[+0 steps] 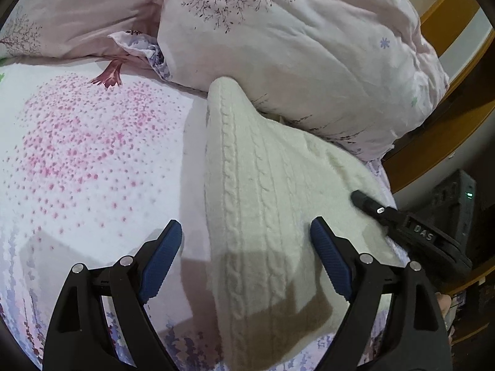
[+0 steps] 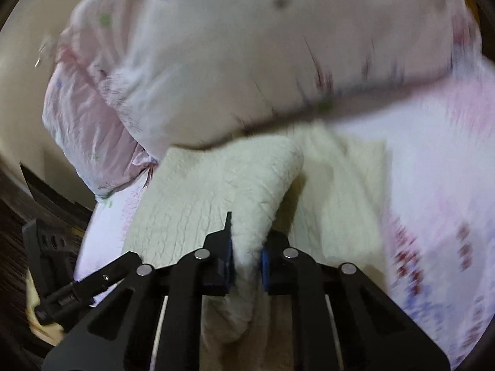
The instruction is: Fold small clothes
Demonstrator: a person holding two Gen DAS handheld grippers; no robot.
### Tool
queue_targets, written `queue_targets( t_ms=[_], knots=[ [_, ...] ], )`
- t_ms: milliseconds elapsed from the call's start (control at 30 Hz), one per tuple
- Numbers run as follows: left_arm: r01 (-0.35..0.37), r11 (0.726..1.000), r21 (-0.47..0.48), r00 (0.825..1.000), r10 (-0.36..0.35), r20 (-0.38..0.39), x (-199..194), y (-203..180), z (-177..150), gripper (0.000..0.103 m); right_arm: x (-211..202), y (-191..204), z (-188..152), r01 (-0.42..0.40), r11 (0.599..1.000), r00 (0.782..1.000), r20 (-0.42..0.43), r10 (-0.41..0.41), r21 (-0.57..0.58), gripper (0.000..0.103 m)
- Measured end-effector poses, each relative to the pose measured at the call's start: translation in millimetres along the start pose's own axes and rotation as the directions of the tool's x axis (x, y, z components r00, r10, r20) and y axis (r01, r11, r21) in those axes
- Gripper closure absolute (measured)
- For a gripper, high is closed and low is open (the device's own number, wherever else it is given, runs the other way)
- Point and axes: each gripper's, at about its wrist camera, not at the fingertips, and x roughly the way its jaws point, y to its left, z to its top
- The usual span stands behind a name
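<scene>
The left gripper points steeply down at the bed, its blue pads spread wide above the knit's near part, pressing on nothing. The right gripper also tilts downward, its jaws pinching a raised fold of the one cream cable-knit garment. That garment lies on the floral sheet toward the bed's edge by the wooden frame, its far end touching the rumpled duvet. Two grippers, one garment, one duvet are in view.
</scene>
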Motion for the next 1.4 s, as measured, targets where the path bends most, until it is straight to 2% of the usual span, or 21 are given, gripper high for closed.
queue_targets(
  t_ms=[133,233,433,500,533,600,700,733,833,967,1000,1033,1133,1200,1300,1367,1400],
  knots=[
    [0.022,1.0,0.017,1.0,-0.022,0.003,-8.1,0.9,-4.4,0.016,-19.0,4.2,9.0,0.1,0.992,0.993,0.064,-0.095,-0.078,0.09],
    [0.027,0.999,0.047,1.0,-0.026,-0.009,-5.9,-9.2,-7.5,0.016,-9.7,-4.1,8.4,0.196,0.975,0.981,0.017,-0.195,-0.106,0.09],
    [0.027,0.997,0.079,0.999,-0.025,-0.033,2.4,-22.7,-15.3,0.016,-12.4,-9.0,7.7,0.261,0.953,0.965,0.052,-0.256,-0.153,0.09],
    [0.03,0.996,0.086,0.999,-0.026,-0.046,8.1,-28.9,-16.8,0.016,-4.0,-15.7,8.2,0.293,0.944,0.956,0.027,-0.292,-0.155,0.089],
    [0.027,0.996,0.089,0.998,-0.023,-0.05,9.3,-30.3,-18.2,0.016,5.5,-22.2,6.8,0.303,0.941,0.951,-0.01,-0.308,-0.153,0.085],
    [0.029,0.996,0.089,0.998,-0.024,-0.059,11.7,-33.2,-19.4,0.016,5.6,-31.9,5.5,0.298,0.945,0.952,-0.024,-0.304,-0.132,0.078],
    [0.04,0.997,0.073,0.997,-0.035,-0.067,8.8,-29.7,-21.2,0.016,-13.3,-37.6,6.0,0.269,0.961,0.963,-0.015,-0.27,-0.066,0.053],
    [0.047,0.997,0.064,0.997,-0.042,-0.071,7.3,-27.3,-22.0,0.016,-23.7,-40.5,4.1,0.23,0.972,0.973,-0.01,-0.231,-0.039,0.051],
    [0.061,0.997,0.047,0.995,-0.057,-0.081,5.8,-23.9,-24.2,0.016,-42.8,-45.3,-8.1,0.131,0.991,0.991,-0.029,-0.131,-0.001,0.051],
    [0.054,0.997,0.052,0.996,-0.049,-0.079,5.7,-26.0,-27.1,0.016,-50.8,-44.0,-28.1,0.076,0.997,0.994,-0.078,-0.076,-0.006,0.052],
    [0.05,0.997,0.058,0.996,-0.046,-0.079,5.7,-27.3,-28.0,0.016,-51.6,-40.7,-33.5,0.078,0.997,0.993,-0.088,-0.079,-0.018,0.064],
    [0.049,0.997,0.062,0.996,-0.044,-0.081,5.6,-28.0,-29.1,0.016,-49.7,-40.6,-38.2,0.082,0.996,0.992,-0.092,-0.085,-0.035,0.086],
    [0.047,0.996,0.069,0.994,-0.04,-0.106,10.5,-32.3,-34.3,0.016,-50.9,-42.5,-45.0,0.118,0.992,0.991,-0.063,-0.121,-0.049,0.09],
    [0.044,0.995,0.09,0.993,-0.033,-0.114,12.1,-35.2,-39.1,0.016,-54.0,-50.3,-44.8,0.134,0.991,0.99,-0.05,-0.135,-0.017,0.091],
    [0.061,0.995,0.084,0.991,-0.05,-0.122,7.6,-35.1,-37.6,0.016,-49.2,-60.4,-45.1,0.139,0.99,0.988,-0.075,-0.139,0.005,0.089],
    [0.089,0.995,0.055,0.99,-0.082,-0.116,2.7,-31.5,-28.2,0.016,-50.9,-57.6,-42.5,0.131,0.991,0.988,-0.087,-0.13,-0.001,0.081],
    [0.093,0.995,0.045,0.99,-0.088,-0.109,0.7,-29.0,-23.6,0.016,-52.7,-57.9,-39.3,0.112,0.994,0.99,-0.092,-0.11,0.015,0.067]
  ],
)
